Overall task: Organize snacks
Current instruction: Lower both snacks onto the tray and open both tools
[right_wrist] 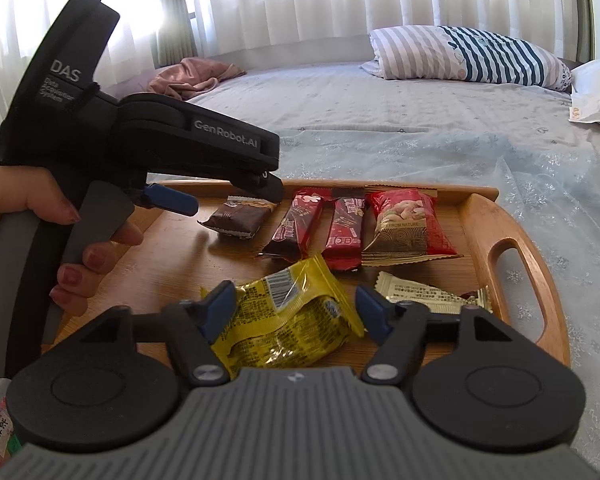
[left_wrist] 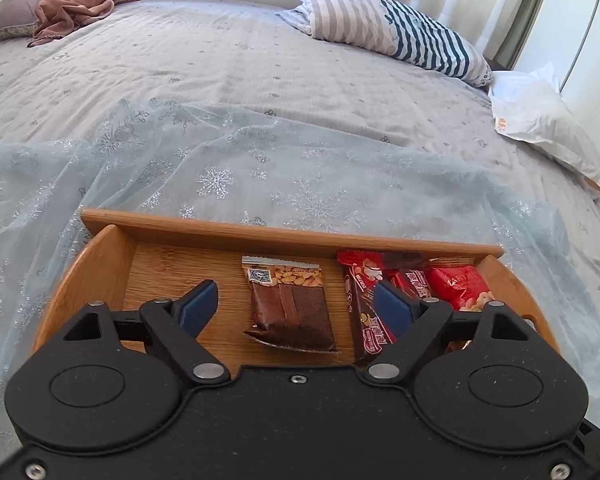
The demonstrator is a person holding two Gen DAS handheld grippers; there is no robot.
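A wooden tray (right_wrist: pixel 480 224) on the bed holds the snacks. A brown cake packet (left_wrist: pixel 288 308) (right_wrist: pixel 240 218) lies at its back, left of two dark red bars (right_wrist: pixel 296 224) (right_wrist: pixel 346 232) and a red nut bag (right_wrist: pixel 406 224). My left gripper (left_wrist: pixel 296 302) is open, its blue pads either side of the brown packet, just above it and not touching. It shows in the right wrist view (right_wrist: pixel 188 196). My right gripper (right_wrist: pixel 296 312) is open around a yellow packet (right_wrist: pixel 288 320) at the tray's front. A beige wrapper (right_wrist: pixel 428 292) lies to the right.
The tray (left_wrist: pixel 100 256) rests on a sheer blue snowflake cloth (left_wrist: pixel 260 176) over the grey bedspread. A striped pillow (left_wrist: pixel 400 28) and a white pillow (left_wrist: pixel 540 120) lie at the back right, a pink cloth (left_wrist: pixel 76 8) at the back left. The tray has a handle slot (right_wrist: pixel 512 280) on its right.
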